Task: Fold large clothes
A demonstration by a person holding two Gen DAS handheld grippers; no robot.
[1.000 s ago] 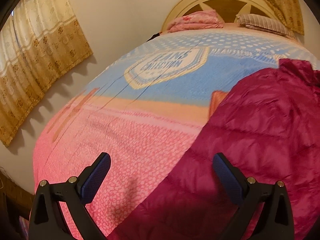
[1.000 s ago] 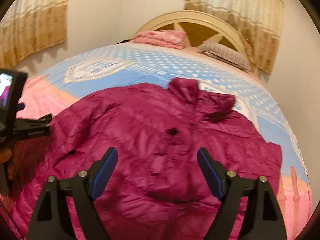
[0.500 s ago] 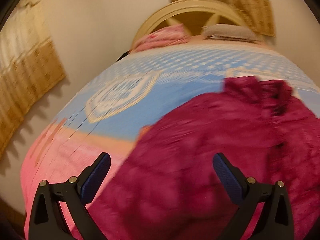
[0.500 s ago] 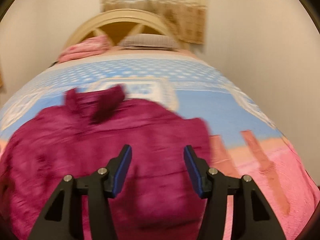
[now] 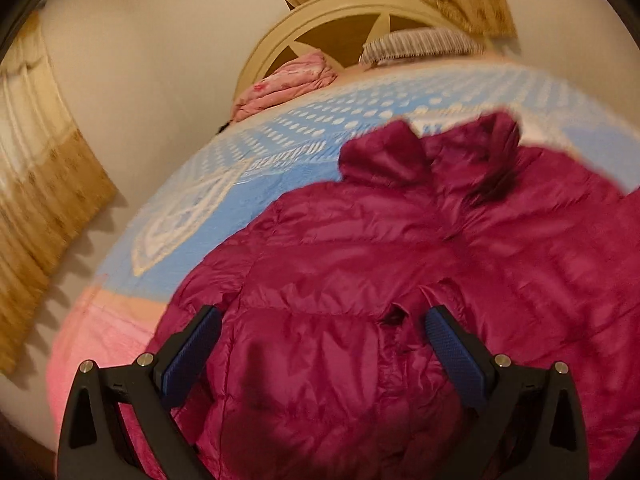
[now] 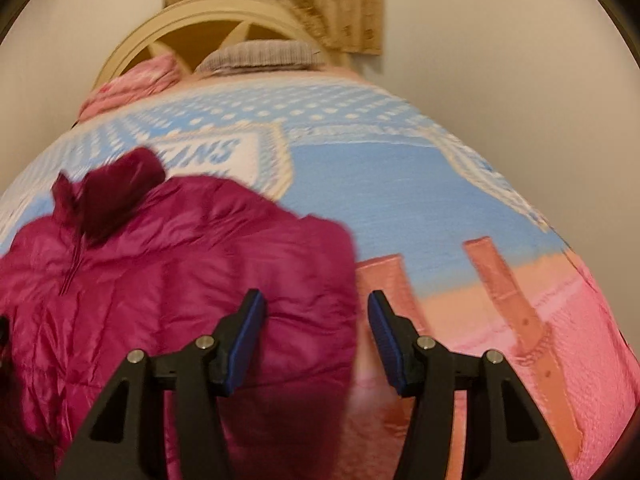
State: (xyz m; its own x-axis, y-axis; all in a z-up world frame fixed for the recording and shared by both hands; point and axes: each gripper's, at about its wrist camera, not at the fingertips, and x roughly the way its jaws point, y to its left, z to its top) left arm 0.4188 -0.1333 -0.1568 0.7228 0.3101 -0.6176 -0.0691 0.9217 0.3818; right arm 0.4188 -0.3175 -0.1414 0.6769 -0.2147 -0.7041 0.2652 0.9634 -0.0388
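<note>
A magenta puffer jacket lies spread front-up on the bed, its collar toward the headboard. My left gripper hovers over the jacket's left half, jaws wide open, with nothing between the pads. In the right wrist view the jacket fills the lower left. My right gripper hangs over its right edge, jaws about half apart and open; the left finger is over the fabric, the right finger over the bedspread. Whether either gripper touches the cloth is hard to tell.
The blue, white and pink bedspread covers the bed. A folded pink blanket and a striped pillow lie by the cream headboard. Curtains hang at the left; a bare wall runs along the bed's right side.
The left gripper has swung right, from the jacket's left edge to over its body. The right gripper has swung right to the jacket's right edge, and its jaws have narrowed.
</note>
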